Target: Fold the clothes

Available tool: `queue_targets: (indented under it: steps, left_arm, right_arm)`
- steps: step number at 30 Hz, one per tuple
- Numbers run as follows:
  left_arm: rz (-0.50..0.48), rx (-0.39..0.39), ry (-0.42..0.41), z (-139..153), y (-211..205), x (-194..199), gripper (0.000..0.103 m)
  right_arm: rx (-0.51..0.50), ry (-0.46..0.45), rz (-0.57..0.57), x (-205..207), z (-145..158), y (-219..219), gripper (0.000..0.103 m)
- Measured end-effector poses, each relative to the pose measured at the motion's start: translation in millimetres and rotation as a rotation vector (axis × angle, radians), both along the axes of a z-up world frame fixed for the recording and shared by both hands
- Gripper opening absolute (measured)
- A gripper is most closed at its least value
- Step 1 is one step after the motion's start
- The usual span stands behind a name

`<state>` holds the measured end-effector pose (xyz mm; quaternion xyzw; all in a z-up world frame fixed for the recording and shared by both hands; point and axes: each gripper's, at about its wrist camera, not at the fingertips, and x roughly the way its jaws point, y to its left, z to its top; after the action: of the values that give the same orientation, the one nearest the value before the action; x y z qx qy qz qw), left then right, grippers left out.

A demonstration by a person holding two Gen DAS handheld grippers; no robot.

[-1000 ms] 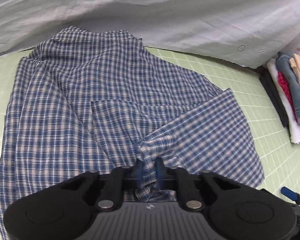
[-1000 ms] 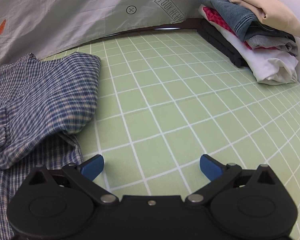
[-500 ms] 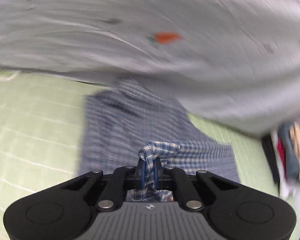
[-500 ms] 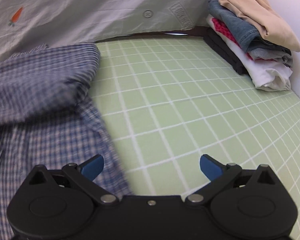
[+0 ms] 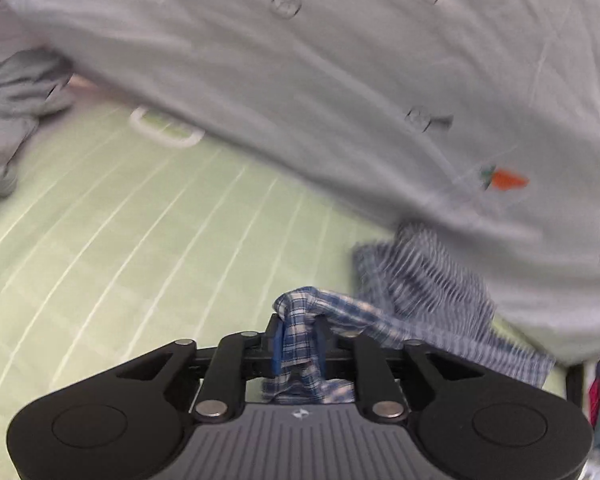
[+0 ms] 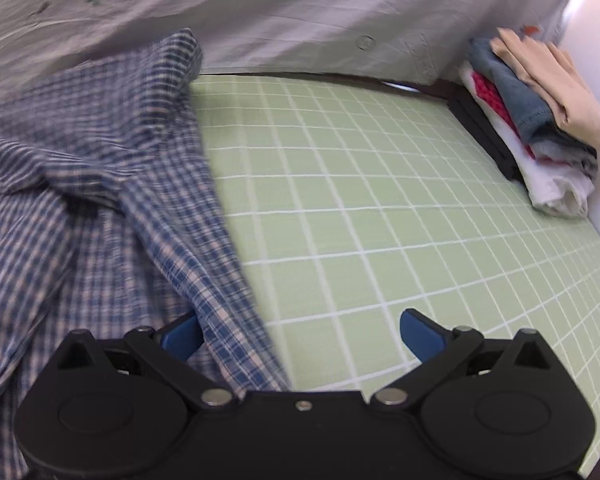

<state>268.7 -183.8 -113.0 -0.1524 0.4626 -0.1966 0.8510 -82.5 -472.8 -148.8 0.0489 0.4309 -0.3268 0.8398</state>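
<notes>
A pale green cutting mat ruled in a white grid covers the work surface. Behind it hangs a grey sheet printed with small orange carrots. A plain white wall rises at right.

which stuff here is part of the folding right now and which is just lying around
In the job:
- plaid shirt
- left hand-held gripper, jaws opening with a shirt fold between them
- right hand-held gripper, open beside the shirt's edge

Lying about:
- stack of folded clothes
- crumpled grey garment
- green grid mat
</notes>
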Motion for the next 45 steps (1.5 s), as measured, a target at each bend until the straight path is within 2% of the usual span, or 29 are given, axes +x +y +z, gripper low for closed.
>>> queue_targets:
  steps: [4,7,10,16,21,27,29,30,33,34,35,41,45]
  left_arm:
    - [-0.034,0.06,-0.001,2.0,-1.6,-35.3,0.048]
    - [-0.059,0.1,-0.002,7.1,-6.1,-72.3,0.056]
    - [-0.1,0.102,0.028,11.2,-18.3,-115.9,0.058]
    - [-0.196,0.148,0.075,0.2,-25.5,-197.9,0.059]
    - [-0.207,0.188,0.088,-4.3,-26.1,-245.7,0.06]
    - [-0.171,0.217,0.099,-8.7,-21.1,-288.6,0.061]
    - [-0.161,0.222,0.108,-10.0,-19.1,-300.6,0.061]
    - [-0.16,0.225,0.111,-10.6,-19.2,-304.9,0.061]
    - [-0.163,0.231,0.118,-12.3,-20.6,-314.8,0.061]
    - [-0.166,0.232,0.118,-12.7,-21.4,-316.7,0.061]
    - [-0.168,0.231,0.116,-11.9,-21.4,-318.0,0.061]
    - [-0.182,0.218,0.103,-6.5,-20.0,-324.1,0.062]
    - [-0.22,0.218,0.089,-2.7,-14.3,-322.6,0.062]
  right_arm:
    - [-0.022,0.006,0.048,-4.0,4.0,14.6,0.103]
    - [-0.017,-0.006,0.065,-11.0,6.8,18.5,0.103]
    - [-0.011,-0.023,0.084,-21.1,9.6,20.2,0.103]
    - [0.002,-0.035,0.104,-47.0,9.6,24.2,0.103]
    - [-0.007,-0.021,0.128,-69.2,9.0,26.2,0.103]
    - [0.041,-0.008,0.165,-97.1,3.1,24.9,0.078]
    - [0.072,-0.008,0.166,-106.8,1.0,22.4,0.056]
    - [0.089,-0.011,0.16,-111.4,0.6,21.1,0.051]
    - [0.132,-0.02,0.14,-125.1,-1.4,15.2,0.024]
    - [0.143,-0.029,0.13,-129.7,-1.7,13.5,0.009]
    - [0.154,-0.041,0.119,-134.0,-1.5,11.6,0.005]
    - [0.156,-0.109,0.091,-150.1,11.9,10.3,0.004]
    - [0.199,-0.152,0.085,-151.7,18.1,18.0,0.003]
